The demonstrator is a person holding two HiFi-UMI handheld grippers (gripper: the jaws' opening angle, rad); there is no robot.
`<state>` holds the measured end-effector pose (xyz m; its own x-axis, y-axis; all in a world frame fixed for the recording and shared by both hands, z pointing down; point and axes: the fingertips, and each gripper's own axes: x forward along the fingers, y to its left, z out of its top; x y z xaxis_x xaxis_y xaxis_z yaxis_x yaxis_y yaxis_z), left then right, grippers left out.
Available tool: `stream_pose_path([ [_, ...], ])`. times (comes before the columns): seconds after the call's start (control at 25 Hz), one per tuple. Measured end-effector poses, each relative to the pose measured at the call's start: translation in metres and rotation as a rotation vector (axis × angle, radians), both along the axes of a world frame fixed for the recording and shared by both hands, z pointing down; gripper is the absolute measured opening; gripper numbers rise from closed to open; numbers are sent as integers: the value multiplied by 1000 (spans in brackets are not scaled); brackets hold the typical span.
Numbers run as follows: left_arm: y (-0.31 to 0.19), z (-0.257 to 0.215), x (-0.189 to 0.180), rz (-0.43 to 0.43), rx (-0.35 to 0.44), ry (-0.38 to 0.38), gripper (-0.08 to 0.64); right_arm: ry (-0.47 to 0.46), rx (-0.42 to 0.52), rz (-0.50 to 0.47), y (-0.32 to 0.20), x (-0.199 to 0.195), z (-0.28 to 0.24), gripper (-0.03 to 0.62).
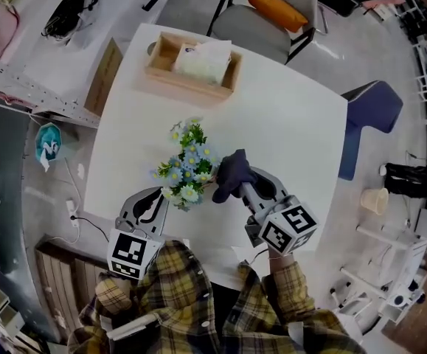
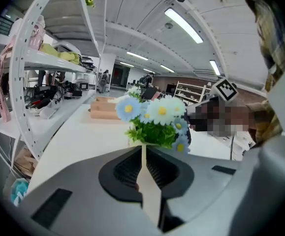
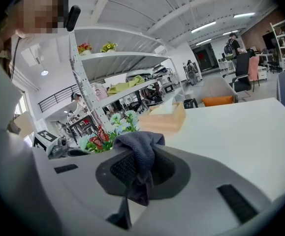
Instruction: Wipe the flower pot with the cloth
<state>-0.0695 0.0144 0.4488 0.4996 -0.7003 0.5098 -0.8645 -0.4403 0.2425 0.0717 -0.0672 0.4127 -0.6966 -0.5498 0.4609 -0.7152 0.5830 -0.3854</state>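
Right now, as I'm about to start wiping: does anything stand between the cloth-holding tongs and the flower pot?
Nothing visible does. The right tongs, shut on the dark cloth, sit right beside the blue and white flowers, with no other object between. The flower pot itself is hidden under the blooms.

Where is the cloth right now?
In the head view, the dark cloth hangs pinched in the right claw, just right of the flowers.

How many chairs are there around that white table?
2. A grey chair with an orange cushion stands at the table's far edge; a blue chair stands off its right side. The near edge is hidden by the person, so another could be there.
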Motion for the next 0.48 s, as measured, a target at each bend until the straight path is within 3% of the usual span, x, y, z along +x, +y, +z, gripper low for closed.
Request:
stream_pose_path([
  [0.08,-2,12,0,17,-1,-19,12,10,-18,-6,-5,-4,11,21],
  [0.24,-5,31,8,53,-7,-28,97,18,-53,-15,-8,-10,35,21],
  [0.48,-15,46,22,121,6,-37,295,19,-95,-17,-11,-20,62,21],
])
